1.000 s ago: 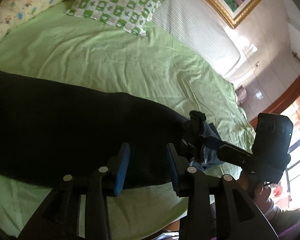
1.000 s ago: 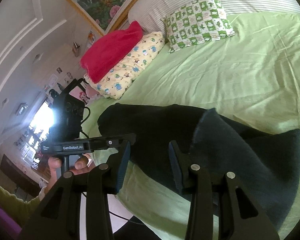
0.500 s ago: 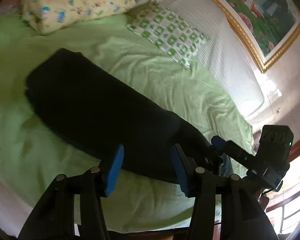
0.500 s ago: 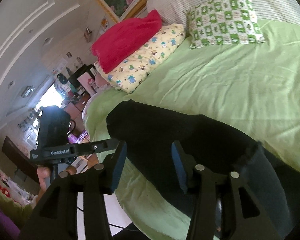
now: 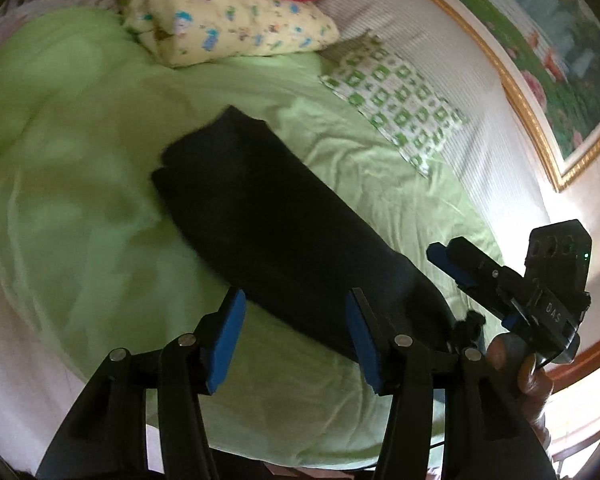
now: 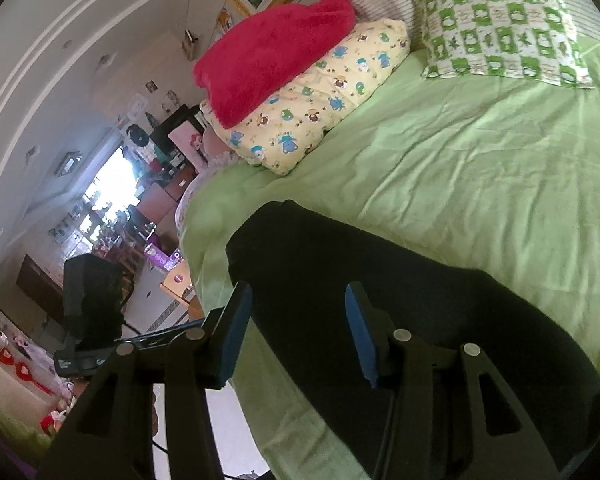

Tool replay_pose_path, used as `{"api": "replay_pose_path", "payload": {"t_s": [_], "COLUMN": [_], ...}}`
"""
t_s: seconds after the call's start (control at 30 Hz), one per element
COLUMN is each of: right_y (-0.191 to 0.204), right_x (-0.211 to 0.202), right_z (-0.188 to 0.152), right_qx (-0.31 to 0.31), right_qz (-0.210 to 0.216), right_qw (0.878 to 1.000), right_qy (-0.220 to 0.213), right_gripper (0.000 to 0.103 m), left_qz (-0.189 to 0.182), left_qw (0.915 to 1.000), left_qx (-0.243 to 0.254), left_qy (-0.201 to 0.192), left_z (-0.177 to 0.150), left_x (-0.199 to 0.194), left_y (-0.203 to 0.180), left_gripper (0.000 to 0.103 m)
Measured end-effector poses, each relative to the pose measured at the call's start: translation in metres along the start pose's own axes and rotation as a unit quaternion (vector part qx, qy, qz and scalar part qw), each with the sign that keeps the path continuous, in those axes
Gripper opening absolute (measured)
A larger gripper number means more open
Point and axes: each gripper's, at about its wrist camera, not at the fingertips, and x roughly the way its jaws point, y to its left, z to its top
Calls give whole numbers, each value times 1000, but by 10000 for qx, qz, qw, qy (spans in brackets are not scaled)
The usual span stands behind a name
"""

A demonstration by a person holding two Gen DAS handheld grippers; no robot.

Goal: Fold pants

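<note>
The dark pants point(image 5: 284, 232) lie as one long strip on the green sheet point(image 5: 80, 208), running from lower right toward the frame's middle, with both the left gripper point(image 5: 296, 336) and right gripper point(image 6: 296, 328) moderately parted and empty just above its near end.

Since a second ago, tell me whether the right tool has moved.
Yes. In the left wrist view the right tool has drawn back from the pants, toward the bed edge, jaws opening, empty.

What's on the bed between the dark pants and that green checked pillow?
Nothing but bare, wrinkled green sheet lies between the pants and the checked pillow; the right wrist view shows it best.
</note>
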Motion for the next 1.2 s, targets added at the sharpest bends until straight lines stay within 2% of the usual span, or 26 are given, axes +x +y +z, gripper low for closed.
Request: {"api": "replay_pose_path", "payload": {"t_s": [0.23, 0.5, 0.67, 1.13, 1.2], "right_y": [3, 1, -4, 0, -2], "right_x": [34, 81, 116, 181, 188], "right_z": [24, 54, 74, 86, 87], "right_qx": [-209, -527, -636, -969, -975], "right_qz": [28, 137, 193, 343, 374], "right_qw": [9994, 9967, 9934, 9800, 9784], "right_qy": [272, 594, 938, 1706, 1786], "right_gripper": [50, 50, 50, 50, 50], "left_qz": [189, 88, 10, 28, 45], "left_qw": [9985, 9942, 9898, 9875, 9873], "left_qx": [-501, -1061, -1421, -1568, -1573], "left_qy": [-121, -127, -92, -186, -207], "left_z": [11, 21, 20, 34, 37], "left_x": [2, 15, 25, 39, 41], "left_y": [31, 59, 72, 80, 81], "left_gripper": [53, 55, 55, 54, 48]}}
